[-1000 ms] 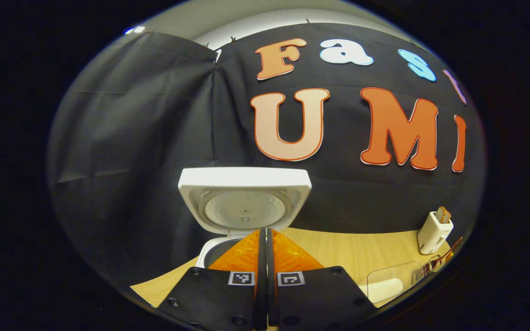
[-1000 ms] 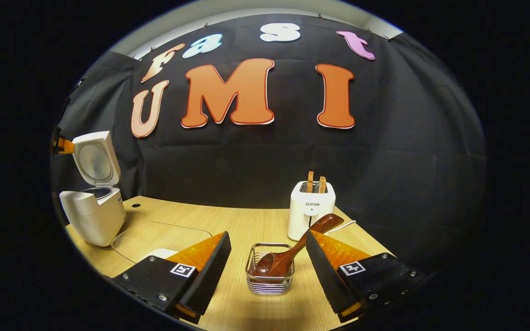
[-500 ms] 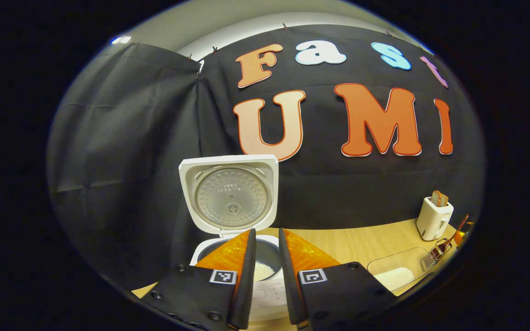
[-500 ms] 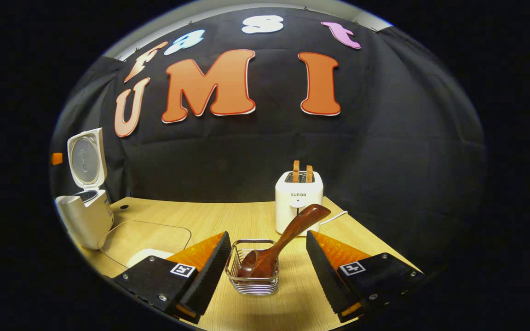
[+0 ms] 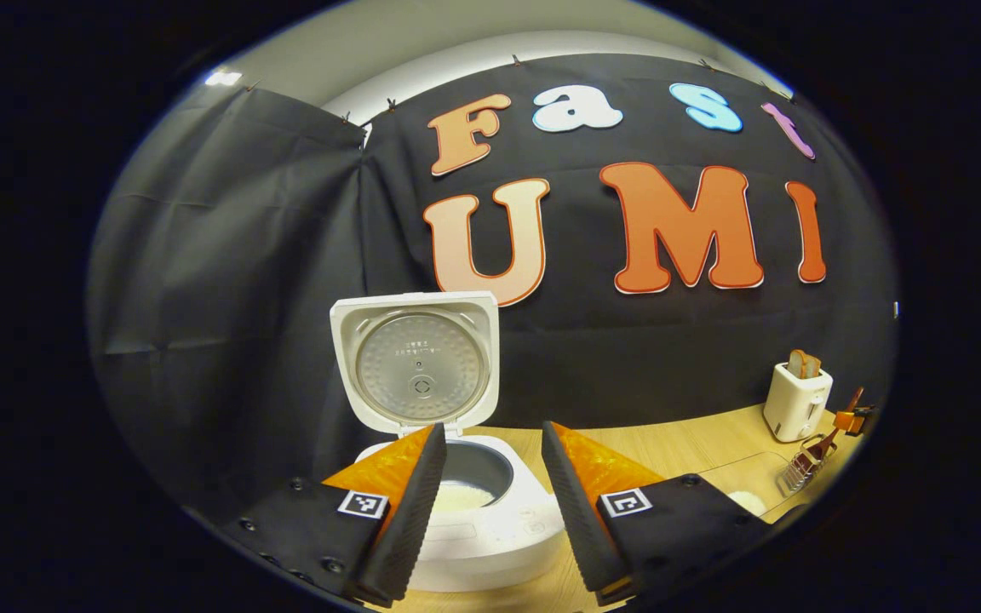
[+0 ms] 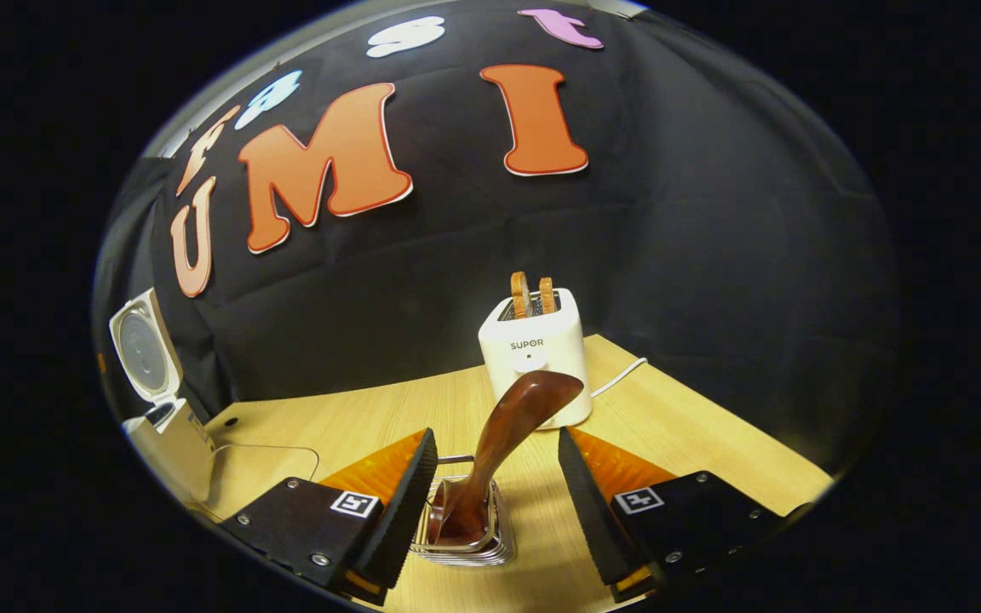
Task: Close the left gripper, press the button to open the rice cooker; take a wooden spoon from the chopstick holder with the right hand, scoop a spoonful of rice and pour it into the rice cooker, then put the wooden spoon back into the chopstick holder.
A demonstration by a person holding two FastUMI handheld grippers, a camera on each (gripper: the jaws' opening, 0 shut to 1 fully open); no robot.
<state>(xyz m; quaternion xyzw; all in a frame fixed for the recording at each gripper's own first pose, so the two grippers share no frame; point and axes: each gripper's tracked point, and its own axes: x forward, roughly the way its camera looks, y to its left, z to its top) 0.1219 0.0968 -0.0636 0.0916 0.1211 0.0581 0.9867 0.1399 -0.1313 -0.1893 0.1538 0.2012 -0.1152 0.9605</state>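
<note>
At lower centre of the left gripper view, the rice cooker (image 5: 490,528) is smooth white plastic with a dull grey metal plate inside its lid. In the right gripper view, the wooden spoon (image 6: 503,434) is dark, glossy wood, standing in a shiny wire chopstick holder (image 6: 461,545). The bench (image 6: 354,417) is pale matt wood grain. The toaster (image 6: 535,358) is smooth white plastic.
</note>
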